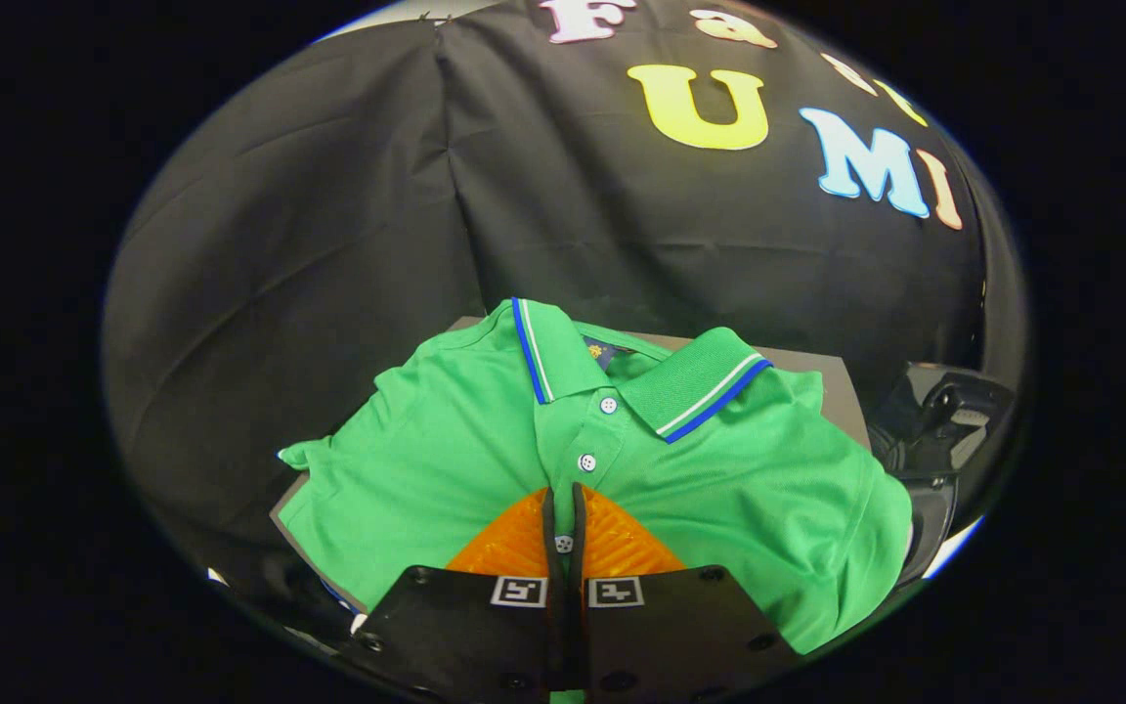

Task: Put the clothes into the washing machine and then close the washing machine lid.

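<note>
Close in, my gripper [564,508] was pinched narrow on the button placket of the green knit polo shirt [485,440] lying on a grey board [832,391]. Thin bite, I judged; fabric might slip when lifted.

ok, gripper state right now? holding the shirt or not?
Gripper: fingers nearly shut, pinching the button placket of the green polo shirt with the blue-and-white striped collar; a button sits in the narrow gap between them.
</note>
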`<state>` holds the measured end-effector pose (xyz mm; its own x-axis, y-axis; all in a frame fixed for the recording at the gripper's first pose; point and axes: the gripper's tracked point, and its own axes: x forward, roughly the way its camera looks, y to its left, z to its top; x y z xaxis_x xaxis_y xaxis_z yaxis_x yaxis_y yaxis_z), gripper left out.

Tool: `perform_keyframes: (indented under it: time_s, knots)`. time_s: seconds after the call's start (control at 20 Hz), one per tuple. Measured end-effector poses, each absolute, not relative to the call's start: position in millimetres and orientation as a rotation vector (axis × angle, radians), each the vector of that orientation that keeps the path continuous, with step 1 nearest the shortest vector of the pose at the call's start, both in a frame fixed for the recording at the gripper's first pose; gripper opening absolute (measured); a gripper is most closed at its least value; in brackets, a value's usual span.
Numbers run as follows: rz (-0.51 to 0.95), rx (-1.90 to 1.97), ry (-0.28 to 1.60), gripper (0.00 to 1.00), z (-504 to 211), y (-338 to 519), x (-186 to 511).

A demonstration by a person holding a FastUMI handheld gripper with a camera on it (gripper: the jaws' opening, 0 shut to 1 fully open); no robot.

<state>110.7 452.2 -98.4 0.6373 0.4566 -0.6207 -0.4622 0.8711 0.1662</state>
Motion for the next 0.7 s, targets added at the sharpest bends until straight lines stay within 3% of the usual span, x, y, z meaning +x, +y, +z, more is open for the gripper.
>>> perform_keyframes:
  time_s: [0.7]
  knots:
    - [0.499,0.031,0.527,0.02,-37,425,121]
